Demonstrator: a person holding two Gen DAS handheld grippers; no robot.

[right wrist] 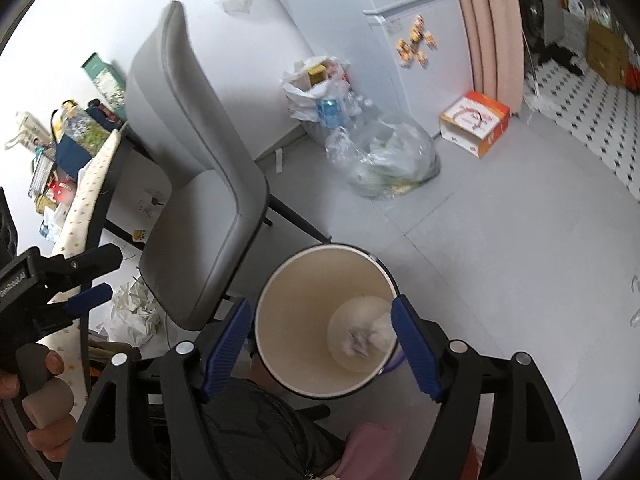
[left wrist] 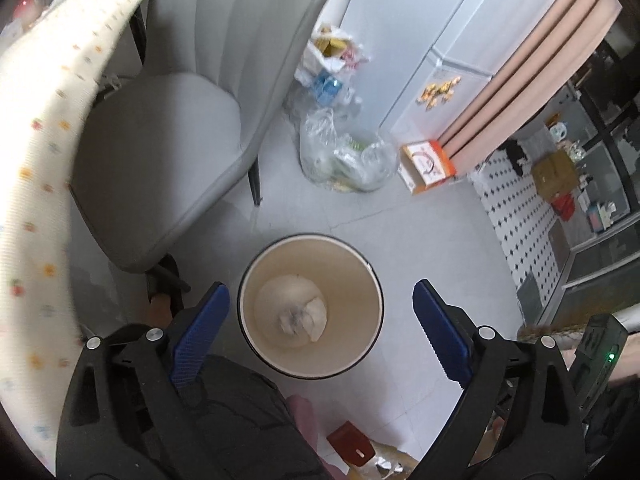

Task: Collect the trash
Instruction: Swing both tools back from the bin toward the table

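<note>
**Both grippers empty above bin — loose paper lies to the left**

Currently both tools hang over the bin (left wrist: 311, 306), looking down into it. The left gripper (left wrist: 320, 326) has its blue fingers (left wrist: 200, 330) spread wide, one either side of the rim, nothing between them. The right gripper (right wrist: 322, 346) is likewise spread; its fingers (right wrist: 414, 346) flank the bin (right wrist: 326, 322) mouth and appear to stand above the rim rather than clamp it — contact cannot be confirmed from this angle.

Contents: one crumpled wad (left wrist: 298, 318) of pale paper rests on the bin floor, seen again from the right wrist (right wrist: 362, 340). That item appears deposited.

Outstanding item: a heap of crumpled white paper (right wrist: 134, 316) lies on the floor beside the chair (right wrist: 208, 208) leg, below the edge of the table (right wrist: 86, 184). From the right wrist view it sits well to the left of the bin, near the left gripper (right wrist: 86, 298) seen at the frame's edge. The left hand is judged the nearer; the reach would go leftward and down, past the chair seat.

Other matter: two filled plastic bags (right wrist: 384, 160) and an orange box (right wrist: 476, 122) stand by the fridge (right wrist: 416, 12), well apart from both tools. Whether they count as trash to collect cannot be determined.

Risk noted: the heap is loose and sprawling, so a single pinch may lift only part of it.
</note>
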